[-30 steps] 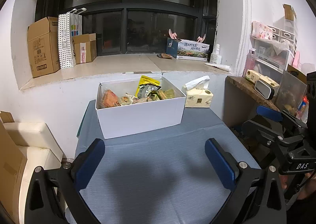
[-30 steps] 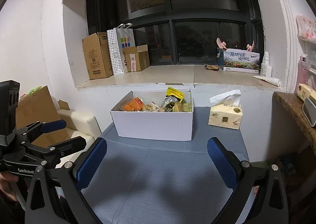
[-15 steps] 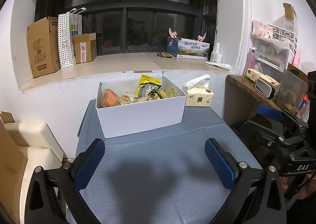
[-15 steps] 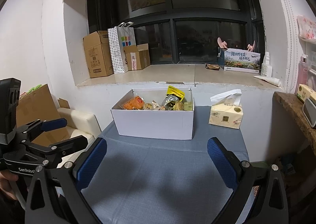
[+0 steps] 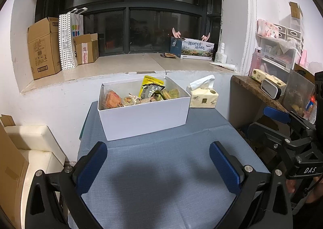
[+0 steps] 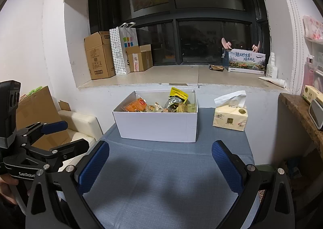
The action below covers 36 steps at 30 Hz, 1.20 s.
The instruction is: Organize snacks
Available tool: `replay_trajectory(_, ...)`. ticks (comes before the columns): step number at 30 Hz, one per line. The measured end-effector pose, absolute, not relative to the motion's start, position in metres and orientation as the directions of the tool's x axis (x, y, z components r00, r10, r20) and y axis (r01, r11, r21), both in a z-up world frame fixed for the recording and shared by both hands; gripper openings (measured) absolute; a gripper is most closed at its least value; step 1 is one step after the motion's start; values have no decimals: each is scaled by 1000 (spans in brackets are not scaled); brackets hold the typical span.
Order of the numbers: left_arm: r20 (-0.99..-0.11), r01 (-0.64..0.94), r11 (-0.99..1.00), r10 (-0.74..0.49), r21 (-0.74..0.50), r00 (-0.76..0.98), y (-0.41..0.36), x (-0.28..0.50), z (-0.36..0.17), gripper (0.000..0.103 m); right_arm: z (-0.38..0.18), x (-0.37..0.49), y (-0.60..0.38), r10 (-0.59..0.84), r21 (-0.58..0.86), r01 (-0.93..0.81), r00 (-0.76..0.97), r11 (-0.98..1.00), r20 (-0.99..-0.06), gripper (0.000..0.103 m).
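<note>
On the desk | snacks lie jumbled inside white box | left tool and right tool spread, empty, well short | stage undeterminable: fits sorting pending or packing complete.

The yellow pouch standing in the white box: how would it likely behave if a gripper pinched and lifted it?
The yellow pouch looks like thin film, so it would probably flex and crinkle. It leans among other snacks in the white box, so lifting it may shift them. It is likely light; its glossy surface might slip.
</note>
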<state>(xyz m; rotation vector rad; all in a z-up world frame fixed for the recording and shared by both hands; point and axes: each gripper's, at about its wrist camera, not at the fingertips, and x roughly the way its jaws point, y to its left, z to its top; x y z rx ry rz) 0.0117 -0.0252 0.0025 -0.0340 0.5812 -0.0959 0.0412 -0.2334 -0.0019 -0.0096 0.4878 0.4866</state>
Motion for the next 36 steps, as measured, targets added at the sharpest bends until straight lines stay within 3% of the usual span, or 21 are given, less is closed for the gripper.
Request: replay_trajectory(36,-553,93,995,-102,-44,827,-29,13,-1,103,-3,40,-233,445,106,-449,772,887,-454,103)
